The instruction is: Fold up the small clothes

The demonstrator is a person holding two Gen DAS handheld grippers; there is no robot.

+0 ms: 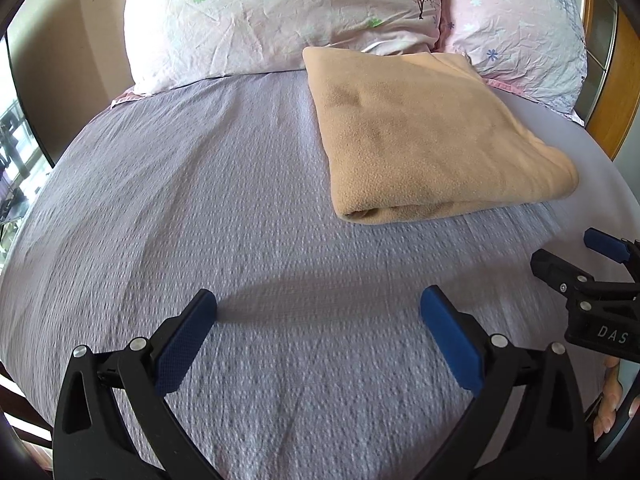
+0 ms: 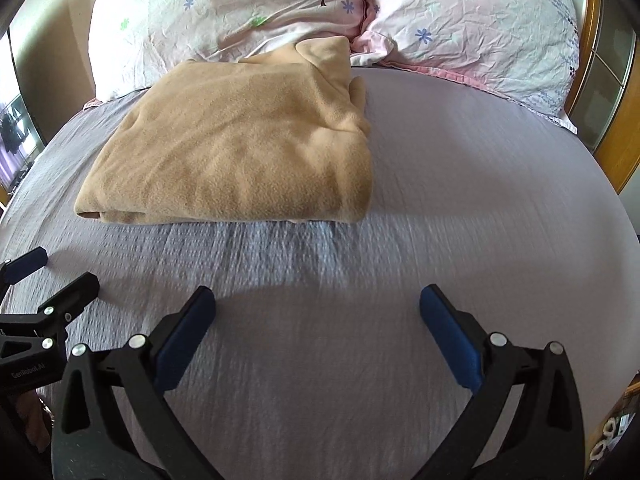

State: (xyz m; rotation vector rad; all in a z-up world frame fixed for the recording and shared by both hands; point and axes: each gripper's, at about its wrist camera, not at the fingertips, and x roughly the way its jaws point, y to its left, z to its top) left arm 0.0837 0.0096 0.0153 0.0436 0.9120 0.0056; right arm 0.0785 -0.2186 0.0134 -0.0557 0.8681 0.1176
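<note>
Bed: grey textured bedspread fills both views, with two pale flowered pillows at the head and a wooden frame at the right edge.

Left wrist view, garment: tan fleece garment lies already folded into a thick rectangle on the bed, ahead and to the right, its far end touching the pillows.

Left wrist view, left gripper: left gripper hovers over bare bedspread with its blue pads spread wide, nothing between them.

Left wrist view, neighbour: right gripper shows at the right edge, low over the bed, near the garment's front corner.

Right wrist view, garment: here it lies ahead and to the left, folded edge facing the camera, long axis running away toward the pillows.

Right wrist view, right gripper: blue pads stand wide apart over empty bedspread, holding nothing.

Right wrist view, neighbour: the left gripper sits at the left edge, just short of the garment's near left corner.

Key relation: the garment lies between the two grippers' lines of sight and beyond both, clear of each; neither looks plainly nearer.

Judgement: folding looks finished or nearly so; any further fold would probably need both grippers moving forward and inward to the near corners.
</note>
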